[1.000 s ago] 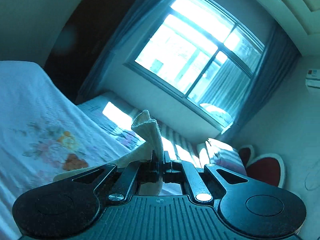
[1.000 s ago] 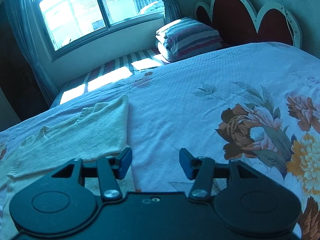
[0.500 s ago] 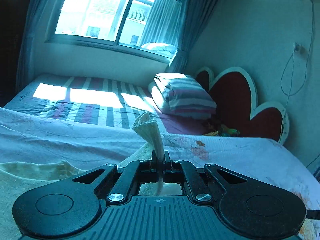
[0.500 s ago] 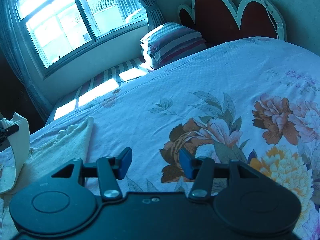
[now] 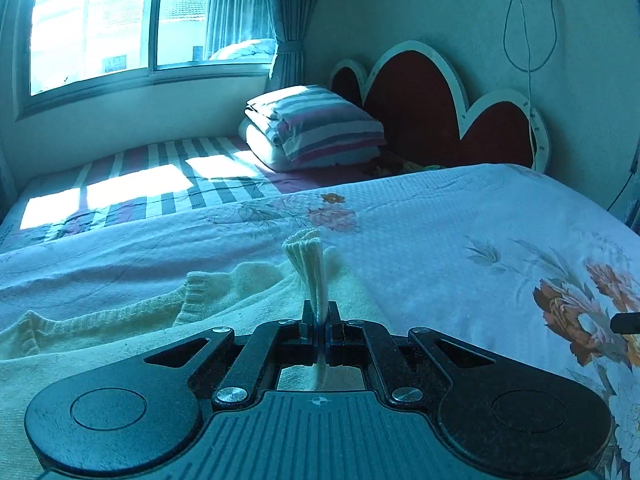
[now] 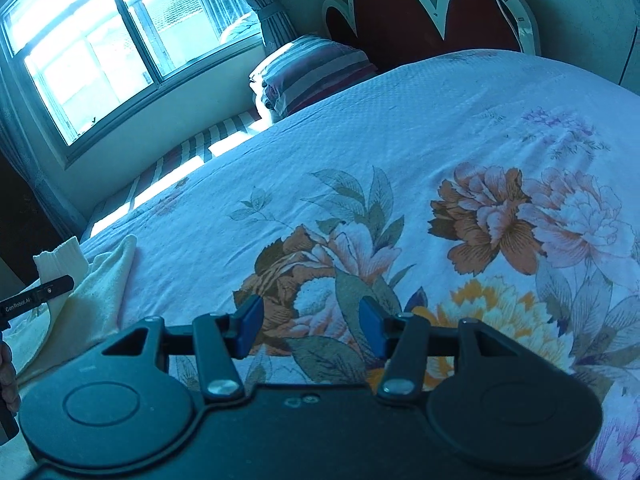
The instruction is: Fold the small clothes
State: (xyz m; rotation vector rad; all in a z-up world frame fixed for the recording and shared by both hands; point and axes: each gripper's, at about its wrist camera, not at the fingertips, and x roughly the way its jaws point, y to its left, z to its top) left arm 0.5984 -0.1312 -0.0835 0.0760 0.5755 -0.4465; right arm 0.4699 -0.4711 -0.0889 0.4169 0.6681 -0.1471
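A small cream knit sweater (image 5: 132, 320) lies on the floral bedspread (image 5: 460, 240). My left gripper (image 5: 320, 316) is shut on its ribbed cuff (image 5: 306, 258), which stands up between the jaws low over the garment. In the right wrist view the sweater (image 6: 102, 284) lies at the far left with the left gripper (image 6: 38, 298) holding the cuff (image 6: 60, 258). My right gripper (image 6: 310, 320) is open and empty, over the flower print to the right of the sweater.
A folded striped quilt and pillow (image 5: 316, 126) sit by the red scalloped headboard (image 5: 432, 108). A striped mattress (image 5: 152, 180) runs under the window (image 5: 108, 20). A cable (image 5: 528, 40) hangs on the wall at right.
My left gripper has swung right and come down with the cuff, from facing the window to low over the sweater. My right gripper has moved right, away from the sweater, still open.
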